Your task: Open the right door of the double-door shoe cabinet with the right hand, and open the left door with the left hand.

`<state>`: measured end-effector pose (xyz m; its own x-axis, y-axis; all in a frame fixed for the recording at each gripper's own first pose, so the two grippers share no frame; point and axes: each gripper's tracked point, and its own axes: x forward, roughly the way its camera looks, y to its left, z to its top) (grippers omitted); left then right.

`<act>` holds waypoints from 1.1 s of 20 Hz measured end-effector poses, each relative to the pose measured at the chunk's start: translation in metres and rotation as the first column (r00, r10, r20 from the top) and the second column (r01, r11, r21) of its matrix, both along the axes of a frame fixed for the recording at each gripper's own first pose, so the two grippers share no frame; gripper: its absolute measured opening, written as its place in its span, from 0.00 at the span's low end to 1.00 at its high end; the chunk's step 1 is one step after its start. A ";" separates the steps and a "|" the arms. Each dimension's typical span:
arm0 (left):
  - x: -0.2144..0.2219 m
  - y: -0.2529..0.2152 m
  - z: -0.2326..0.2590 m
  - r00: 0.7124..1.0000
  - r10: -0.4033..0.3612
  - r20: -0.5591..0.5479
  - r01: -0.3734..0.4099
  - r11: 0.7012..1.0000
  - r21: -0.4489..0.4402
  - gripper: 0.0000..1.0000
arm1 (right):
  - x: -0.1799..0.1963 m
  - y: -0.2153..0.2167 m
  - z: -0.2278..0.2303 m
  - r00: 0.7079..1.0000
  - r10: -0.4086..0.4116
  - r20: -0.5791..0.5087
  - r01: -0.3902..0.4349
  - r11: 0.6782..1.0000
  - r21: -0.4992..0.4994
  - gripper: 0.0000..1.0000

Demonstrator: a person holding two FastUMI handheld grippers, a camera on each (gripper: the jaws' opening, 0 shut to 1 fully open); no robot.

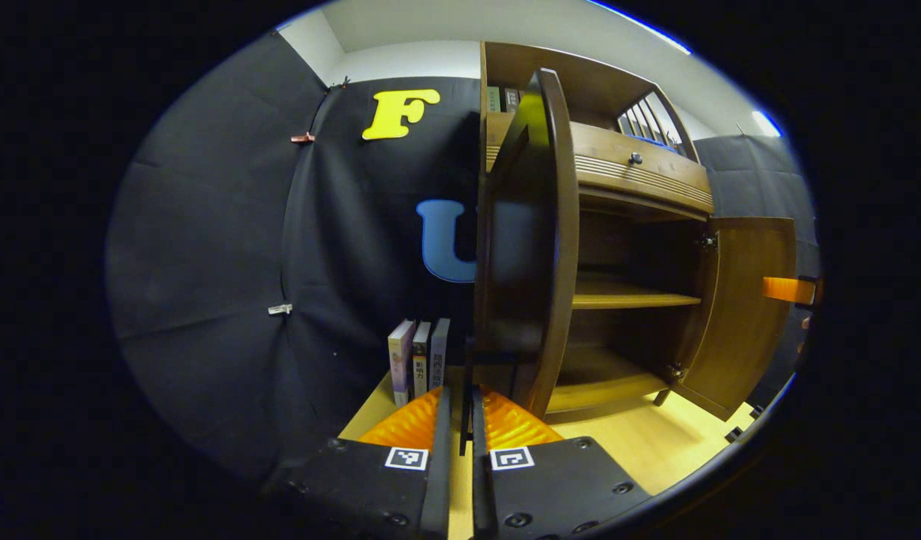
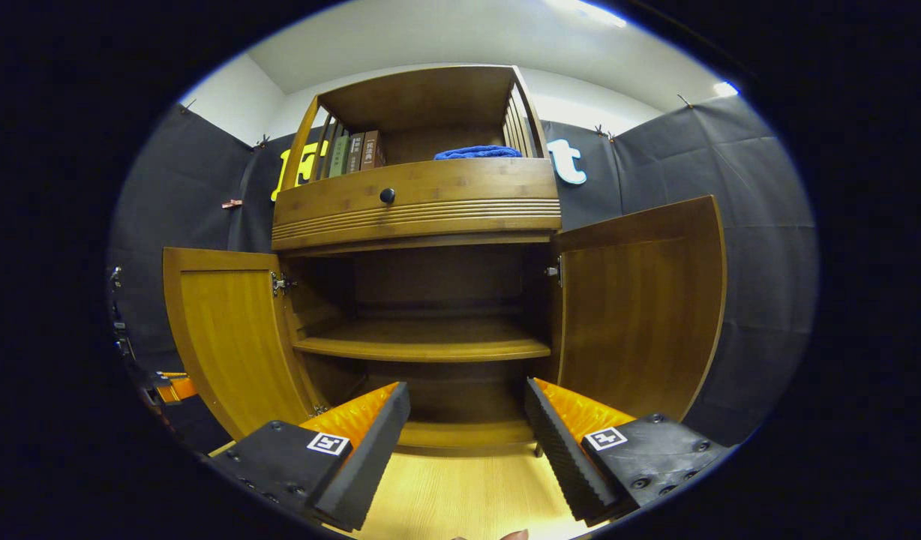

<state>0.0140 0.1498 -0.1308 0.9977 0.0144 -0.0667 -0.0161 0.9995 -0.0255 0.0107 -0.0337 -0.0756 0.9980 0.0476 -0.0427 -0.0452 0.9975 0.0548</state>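
Already both doors of the shoe cabinet stand swung wide, the left door and the right door flanking its bare inner shelf. Seen from the left gripper view, the left claw has its fingers drawn together with a thin dark piece at the left door's lower edge caught between them, beside three books standing on the floor. Over in the right gripper view, the right claw hangs wide apart, gripping nothing, facing the cabinet's opening above the pale wood floor.
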 end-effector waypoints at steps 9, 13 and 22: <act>-0.042 -0.041 0.027 1.000 -0.004 0.030 0.003 1.000 0.031 0.49 | 0.005 -0.008 0.009 0.998 0.059 0.028 -0.059 0.998 -0.004 0.98; -0.048 -0.070 0.031 0.999 -0.030 0.037 0.029 0.999 0.015 0.92 | 0.008 -0.007 0.010 0.995 0.091 0.028 -0.092 0.996 0.004 0.92; -0.027 -0.132 0.045 0.998 -0.042 0.046 0.041 0.999 0.035 0.98 | 0.024 -0.016 0.008 0.997 0.068 0.034 -0.068 0.998 -0.017 1.00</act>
<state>-0.0128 0.0174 -0.0858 0.9995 -0.0258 -0.0203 0.0260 0.9996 0.0083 0.0345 -0.0495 -0.0675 0.9933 0.1150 -0.0096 -0.1145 0.9927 0.0366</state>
